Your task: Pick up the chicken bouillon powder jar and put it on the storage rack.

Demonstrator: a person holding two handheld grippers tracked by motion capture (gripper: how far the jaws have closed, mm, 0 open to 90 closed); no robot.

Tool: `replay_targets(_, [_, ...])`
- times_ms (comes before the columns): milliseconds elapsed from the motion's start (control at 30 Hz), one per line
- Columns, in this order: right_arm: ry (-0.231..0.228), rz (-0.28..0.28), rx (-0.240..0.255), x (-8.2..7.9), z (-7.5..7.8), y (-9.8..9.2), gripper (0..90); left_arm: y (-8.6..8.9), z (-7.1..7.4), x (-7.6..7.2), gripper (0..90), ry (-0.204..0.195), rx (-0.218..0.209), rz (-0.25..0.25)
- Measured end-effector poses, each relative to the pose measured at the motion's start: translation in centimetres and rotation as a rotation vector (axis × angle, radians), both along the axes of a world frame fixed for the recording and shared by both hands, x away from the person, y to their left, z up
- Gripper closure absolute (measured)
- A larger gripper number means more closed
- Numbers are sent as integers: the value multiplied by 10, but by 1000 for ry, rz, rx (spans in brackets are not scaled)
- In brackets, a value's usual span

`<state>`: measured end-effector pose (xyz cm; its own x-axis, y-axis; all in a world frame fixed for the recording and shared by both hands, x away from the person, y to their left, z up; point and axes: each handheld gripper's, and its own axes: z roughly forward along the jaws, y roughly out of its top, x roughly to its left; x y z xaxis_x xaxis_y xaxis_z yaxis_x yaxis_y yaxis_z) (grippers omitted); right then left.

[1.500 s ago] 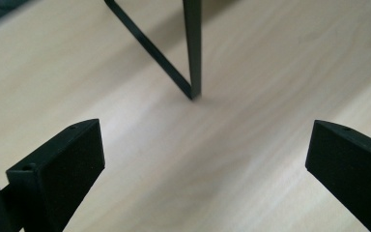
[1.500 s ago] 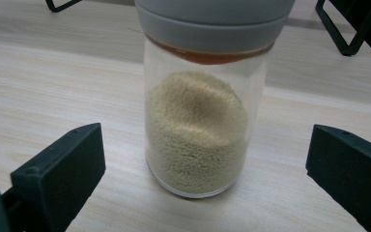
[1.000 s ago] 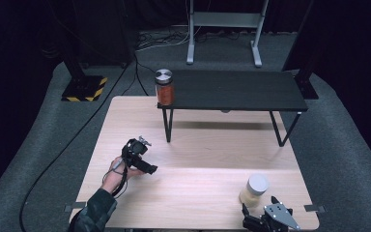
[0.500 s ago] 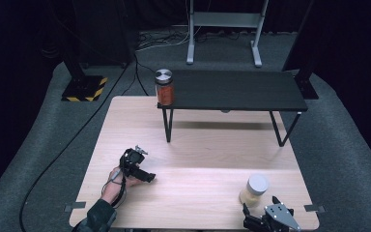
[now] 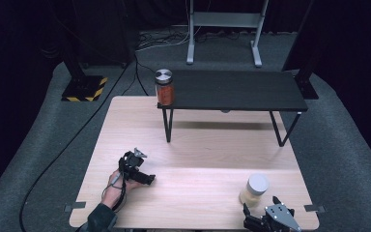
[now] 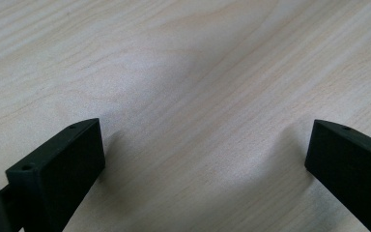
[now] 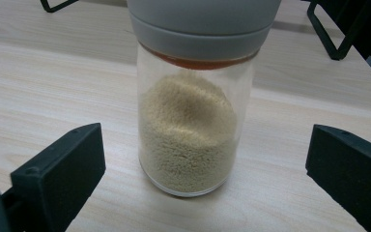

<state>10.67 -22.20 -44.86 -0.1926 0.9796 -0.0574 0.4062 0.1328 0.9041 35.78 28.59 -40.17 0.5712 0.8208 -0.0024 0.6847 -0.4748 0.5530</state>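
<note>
A glass jar of pale grain (image 7: 188,130) with a grey lid (image 5: 257,184) stands upright at the table's front right. My right gripper (image 5: 261,211) sits just behind it at the table's front edge, open, with its jaws wide to either side of the jar and apart from it. A jar of reddish contents (image 5: 164,88) with a silver lid stands on the left end of a low black shelf (image 5: 236,90). My left gripper (image 5: 147,179), held by a hand, rests low over the table's front left, open, with bare wood (image 6: 198,96) between its jaws.
The low black shelf stands on thin legs (image 5: 167,123) across the back of the light wooden table (image 5: 198,145). Dark floor, cables (image 5: 125,72) and a metal stand (image 5: 222,29) lie beyond. A yellow-black striped base (image 5: 84,89) sits at the far left.
My left gripper and hand have drawn back toward the table's front left and lower. The right gripper and both jars have stayed put.
</note>
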Motion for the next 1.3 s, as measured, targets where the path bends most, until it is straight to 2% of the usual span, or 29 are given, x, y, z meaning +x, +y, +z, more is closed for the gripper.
replay_targets(333, [6, 1, 9, 2, -1, -1, 0, 9, -16, -19, 0, -86, -62, 25])
replay_targets(533, [-9, -3, 16, -1, 0, -2, 0, 16, -33, -37, 0, -171, -115, 48])
replay_targets(733, [-17, -10, 19, -1, 4, -5, 0, 16, -35, -41, 0, -184, -122, 58])
replay_targets(933, [-55, -8, 6, 3, 7, -4, 0, 16, -36, -41, 0, -185, -123, 59])
replay_targets(1100, [-144, -8, 25, 7, -2, -1, 0, 16, -36, -41, 0, -186, -123, 59])
replay_targets(1233, [-175, 19, 30, 16, -5, -3, 0, 16, -36, -41, 0, -186, -123, 59])
replay_targets(1300, [-208, 26, 23, 21, -11, -2, 0, 16, -36, -41, 0, -186, -123, 59])
